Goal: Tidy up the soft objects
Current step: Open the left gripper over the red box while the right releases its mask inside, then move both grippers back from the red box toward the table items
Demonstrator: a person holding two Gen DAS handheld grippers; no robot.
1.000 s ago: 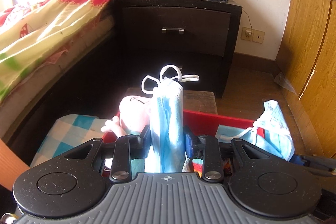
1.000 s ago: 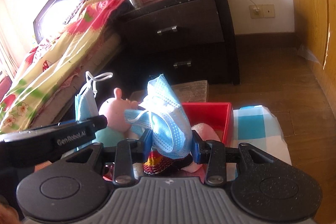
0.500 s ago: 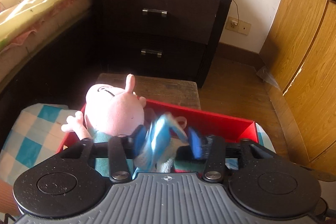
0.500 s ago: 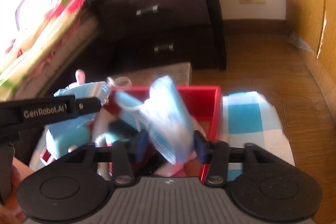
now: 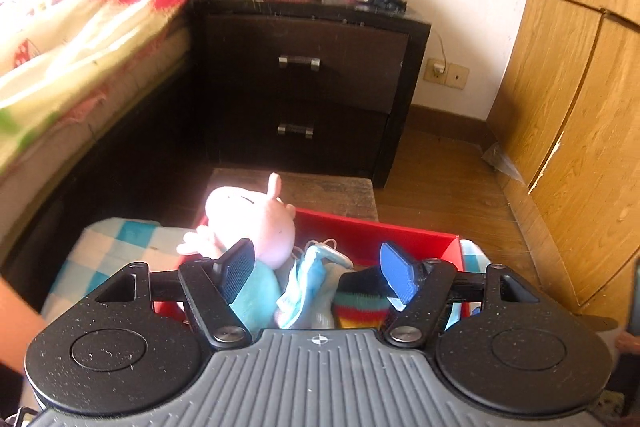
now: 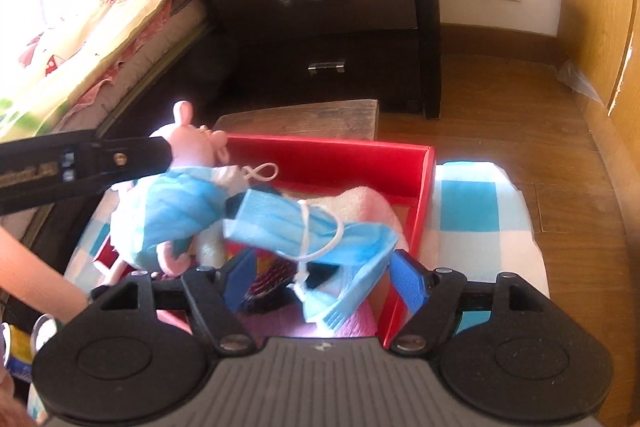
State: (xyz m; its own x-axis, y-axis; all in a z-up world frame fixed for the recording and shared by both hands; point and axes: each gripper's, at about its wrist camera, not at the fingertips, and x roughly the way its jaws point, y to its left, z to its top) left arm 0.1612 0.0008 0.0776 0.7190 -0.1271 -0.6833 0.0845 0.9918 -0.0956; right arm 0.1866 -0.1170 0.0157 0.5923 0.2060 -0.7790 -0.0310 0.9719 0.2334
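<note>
Both tools released: left tool (image 5: 316, 267), right tool (image 6: 324, 277). Mask (image 6: 316, 237) draped between right fingers, long axis crosswise, over red box (image 6: 424, 187).

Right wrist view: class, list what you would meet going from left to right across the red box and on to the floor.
Pink pig plush → blue face mask → pink towel → red box wall → blue-and-white checked cloth → wooden floor.
</note>
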